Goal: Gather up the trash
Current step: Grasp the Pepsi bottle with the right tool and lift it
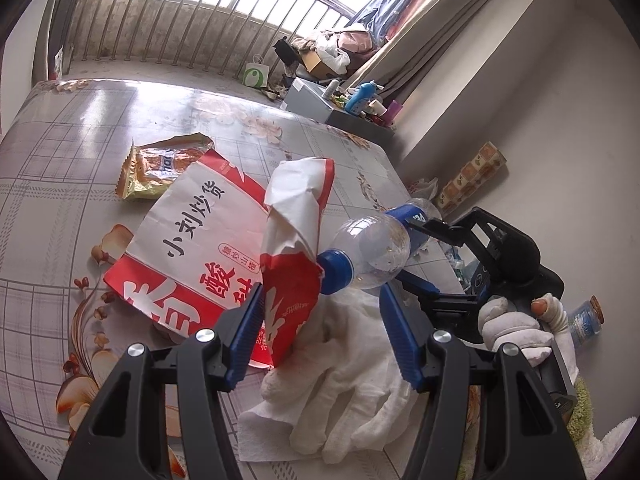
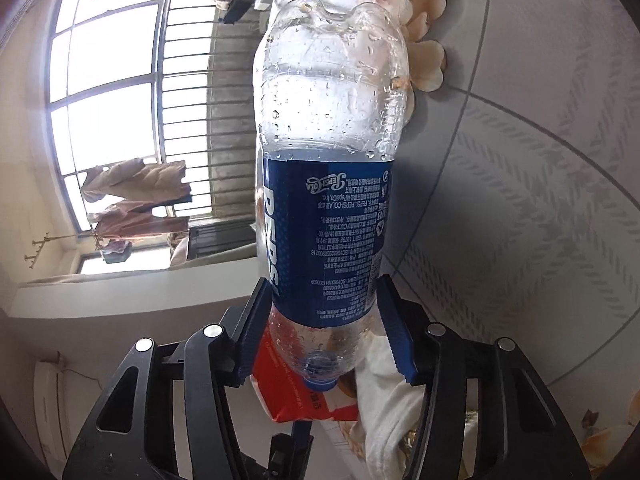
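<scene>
Daylight from a barred balcony window fell across a table (image 1: 80,128) covered in a glossy cloth printed with grey grids and orange flowers.

The right gripper (image 2: 326,320) was clenched on an empty Pepsi bottle (image 2: 328,160), its blue-ribbed fingers (image 2: 394,332) pressing either side of the blue label near the bottle's shoulder. In the left wrist view that same gripper (image 1: 416,252) reached in from the right, held by a white-gloved hand (image 1: 516,324), and the bottle (image 1: 372,252) lay roughly level above the table with its blue cap (image 1: 334,272) pointing left, touching or just beside the raised edge of a bag. Droplets clung inside the clear plastic.

The left gripper (image 1: 320,332) stood released, its jaws spread wide. Its left finger (image 1: 244,340) sat against a red and white paper snack bag (image 1: 200,240) printed with black Chinese characters; one crumpled corner of the bag stood up between the fingers. Under and beside that corner lay a white cloth glove (image 1: 352,400) on a sheet of white tissue (image 1: 264,436), both resting on the table between the open fingers.

Beyond the paper bag, farther up the table, lay a torn gold and orange foil snack wrapper (image 1: 160,168), partly tucked under the bag's far edge. Past the table's far corner stood a cluttered low shelf with a blue bottle (image 1: 360,98) and small jars, and hanging clothes by the curtain.
</scene>
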